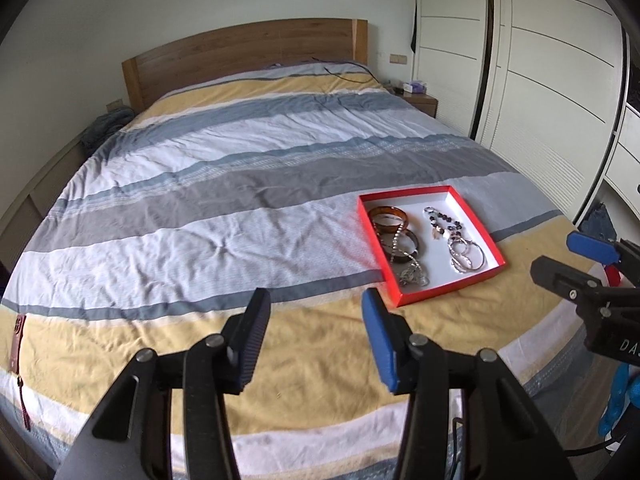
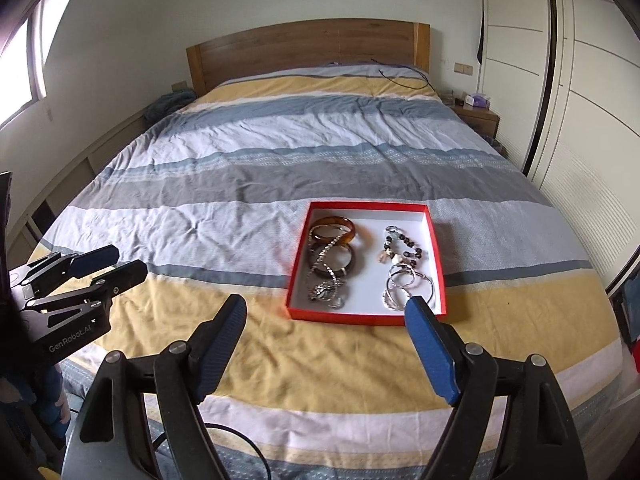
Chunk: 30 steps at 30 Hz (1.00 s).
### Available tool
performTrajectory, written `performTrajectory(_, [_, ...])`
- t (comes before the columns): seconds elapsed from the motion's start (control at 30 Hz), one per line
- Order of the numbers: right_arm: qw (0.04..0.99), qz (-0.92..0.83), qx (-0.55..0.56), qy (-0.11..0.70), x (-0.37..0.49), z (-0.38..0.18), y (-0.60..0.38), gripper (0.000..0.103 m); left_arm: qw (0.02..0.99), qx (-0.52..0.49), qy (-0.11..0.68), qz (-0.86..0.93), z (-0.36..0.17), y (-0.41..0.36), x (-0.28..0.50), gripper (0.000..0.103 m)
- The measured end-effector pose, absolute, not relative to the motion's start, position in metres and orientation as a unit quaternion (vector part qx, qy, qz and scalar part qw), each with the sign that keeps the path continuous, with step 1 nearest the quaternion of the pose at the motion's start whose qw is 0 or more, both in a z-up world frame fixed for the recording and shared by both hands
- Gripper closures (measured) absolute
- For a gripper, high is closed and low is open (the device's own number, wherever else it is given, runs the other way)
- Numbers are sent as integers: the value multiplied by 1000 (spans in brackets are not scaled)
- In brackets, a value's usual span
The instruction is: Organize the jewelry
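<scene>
Red tray (image 2: 366, 318) of bangles (image 2: 333, 229) and chains on striped bed (image 2: 240, 184). Both tongs, left (image 1: 316, 312) and right (image 2: 326, 320), gaping, empty, well short. Best approached low, one piece singled out.

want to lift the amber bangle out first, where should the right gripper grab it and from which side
Grip the amber bangle by its far arc, the stretch toward the red box back wall, coming down from above with one finger inside the ring. That arc looks bare; a silver chain drapes over its near side onto the dark bangle. The right gripper stands open and empty.
</scene>
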State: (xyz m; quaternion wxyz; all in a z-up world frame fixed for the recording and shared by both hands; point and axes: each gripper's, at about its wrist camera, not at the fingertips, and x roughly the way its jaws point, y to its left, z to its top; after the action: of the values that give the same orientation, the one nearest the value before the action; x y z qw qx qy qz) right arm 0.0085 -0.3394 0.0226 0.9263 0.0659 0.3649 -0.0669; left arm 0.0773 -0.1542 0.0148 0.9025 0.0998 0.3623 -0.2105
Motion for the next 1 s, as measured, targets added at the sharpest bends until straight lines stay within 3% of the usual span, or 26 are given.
performTrajectory(0.73, [954, -70, -12, 291, -77, 72, -234, 14, 943, 73, 306, -113, 45, -26, -20, 57])
performTrajectory(1.0, [964, -59, -29, 258, -100, 89, -216, 12, 952, 65, 285, -95, 58, -8, -41, 51])
